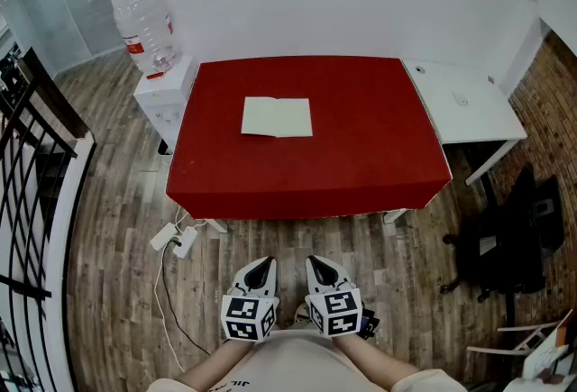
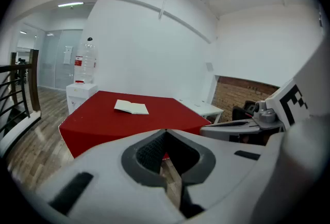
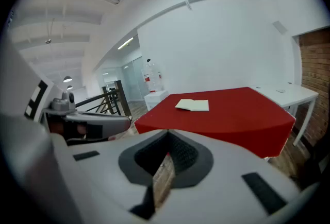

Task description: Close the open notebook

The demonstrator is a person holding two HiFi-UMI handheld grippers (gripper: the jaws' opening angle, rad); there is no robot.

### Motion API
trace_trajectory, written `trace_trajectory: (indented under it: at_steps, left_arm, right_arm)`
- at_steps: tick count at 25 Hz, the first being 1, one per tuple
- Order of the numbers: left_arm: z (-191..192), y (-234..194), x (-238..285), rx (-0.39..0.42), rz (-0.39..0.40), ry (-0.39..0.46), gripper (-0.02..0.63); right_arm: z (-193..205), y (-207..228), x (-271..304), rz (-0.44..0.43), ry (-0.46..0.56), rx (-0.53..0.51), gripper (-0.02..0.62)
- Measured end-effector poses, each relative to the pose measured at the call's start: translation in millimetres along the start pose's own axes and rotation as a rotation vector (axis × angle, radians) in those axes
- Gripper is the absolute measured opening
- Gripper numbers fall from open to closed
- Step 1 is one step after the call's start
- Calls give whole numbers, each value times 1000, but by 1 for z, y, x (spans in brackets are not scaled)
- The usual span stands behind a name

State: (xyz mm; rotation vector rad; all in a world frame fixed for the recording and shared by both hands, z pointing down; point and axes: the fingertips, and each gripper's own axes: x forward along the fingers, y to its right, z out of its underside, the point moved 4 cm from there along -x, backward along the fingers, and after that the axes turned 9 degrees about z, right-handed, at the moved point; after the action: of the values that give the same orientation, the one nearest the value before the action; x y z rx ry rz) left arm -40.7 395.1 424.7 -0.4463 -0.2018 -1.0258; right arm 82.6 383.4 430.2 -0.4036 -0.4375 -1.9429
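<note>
notebook open on table | far ahead of L tool, R tool | both clenched, empty

An office: white desk, black swivel chair, water cooler, glass partitions.

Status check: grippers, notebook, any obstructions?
Left gripper and right gripper shut, empty, held short of the red table. Notebook lies open on it, untouched. No obstruction seen between.

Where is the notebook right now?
In the head view, the open notebook lies on the red table, a bit left of its middle, toward the water dispenser.
</note>
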Motion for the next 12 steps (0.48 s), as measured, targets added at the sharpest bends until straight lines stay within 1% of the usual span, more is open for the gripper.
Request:
trace_trajectory:
  at_steps: [5, 8, 12]
  left_arm:
    - [-3, 1, 14, -8, -15, 2, 5]
    - [-6, -7, 24, -10, -20, 0, 5]
    - [-13, -25, 46, -12, -4, -7, 5]
  right_arm:
    - [-2, 15, 9, -3, -7, 10, 4]
    - [-5, 19, 20, -2, -11, 12, 4]
    - [-10, 22, 47, 4, -24, 16, 5]
